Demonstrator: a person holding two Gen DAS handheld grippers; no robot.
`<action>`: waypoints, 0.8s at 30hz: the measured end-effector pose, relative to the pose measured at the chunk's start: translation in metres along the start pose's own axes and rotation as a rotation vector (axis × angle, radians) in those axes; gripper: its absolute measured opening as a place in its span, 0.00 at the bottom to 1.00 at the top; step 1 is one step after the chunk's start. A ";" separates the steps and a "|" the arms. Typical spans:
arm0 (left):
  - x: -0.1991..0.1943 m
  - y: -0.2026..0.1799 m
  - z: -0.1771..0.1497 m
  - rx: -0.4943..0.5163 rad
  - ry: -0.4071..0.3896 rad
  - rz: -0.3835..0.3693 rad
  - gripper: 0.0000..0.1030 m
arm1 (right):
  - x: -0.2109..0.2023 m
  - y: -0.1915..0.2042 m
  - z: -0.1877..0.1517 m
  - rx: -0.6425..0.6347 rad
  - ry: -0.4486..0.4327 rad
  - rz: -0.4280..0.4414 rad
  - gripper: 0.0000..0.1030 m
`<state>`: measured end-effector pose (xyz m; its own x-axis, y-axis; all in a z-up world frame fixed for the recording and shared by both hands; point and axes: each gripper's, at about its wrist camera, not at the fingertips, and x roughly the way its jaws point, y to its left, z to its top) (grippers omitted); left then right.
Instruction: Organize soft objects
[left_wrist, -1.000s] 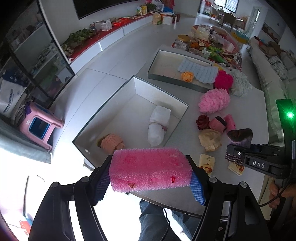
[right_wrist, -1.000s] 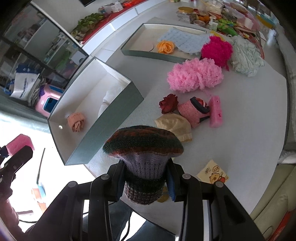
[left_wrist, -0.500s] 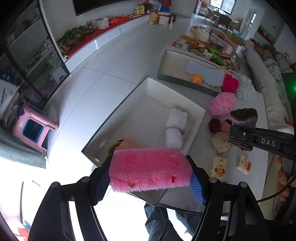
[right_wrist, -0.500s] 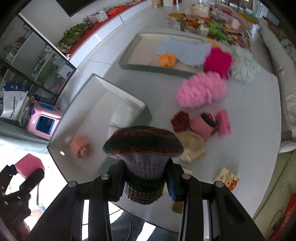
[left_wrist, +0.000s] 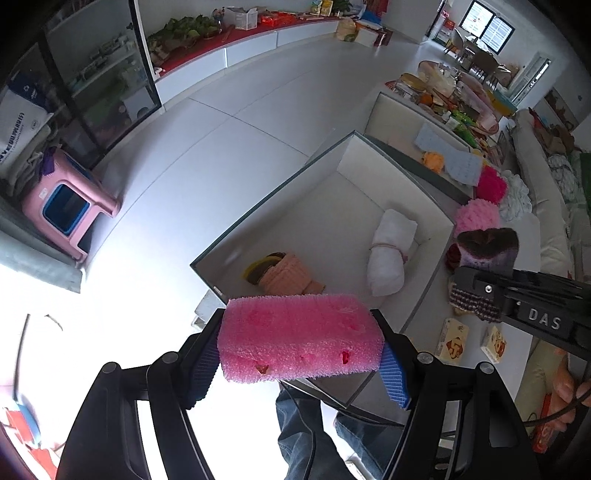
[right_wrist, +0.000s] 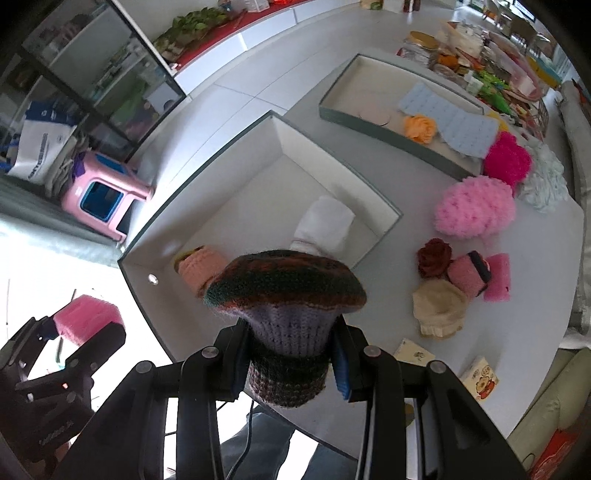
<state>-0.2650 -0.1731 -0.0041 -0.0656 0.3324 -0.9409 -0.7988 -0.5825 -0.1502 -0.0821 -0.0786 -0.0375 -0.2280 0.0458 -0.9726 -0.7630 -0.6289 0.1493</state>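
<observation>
My left gripper is shut on a pink sponge block, held above the near corner of a large open white box. My right gripper is shut on a dark striped knitted hat, held over the box's near right edge; it also shows in the left wrist view. Inside the box lie a white rolled cloth and a peach knitted piece. The left gripper with the sponge shows at the lower left of the right wrist view.
On the table right of the box lie a fluffy pink ball, a dark red flower, a pink knit roll, a pink sponge, a cream hat. A shallow tray stands behind. A pink stool is on the floor.
Both grippers have risen and moved left towards the big box, each keeping its hold. The box now lies more directly under them.
</observation>
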 end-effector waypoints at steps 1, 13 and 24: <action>0.001 0.001 0.000 -0.001 -0.002 -0.006 0.73 | -0.001 0.002 0.000 -0.005 -0.004 -0.008 0.39; 0.033 0.005 0.005 0.007 0.069 -0.029 0.73 | -0.016 -0.030 0.002 0.093 -0.045 -0.056 0.39; 0.064 -0.013 0.039 0.036 0.105 -0.008 0.73 | 0.003 -0.020 0.021 0.102 -0.010 -0.021 0.39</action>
<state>-0.2823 -0.1156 -0.0506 0.0021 0.2566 -0.9665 -0.8202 -0.5525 -0.1484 -0.0799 -0.0494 -0.0400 -0.2168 0.0668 -0.9739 -0.8254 -0.5452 0.1464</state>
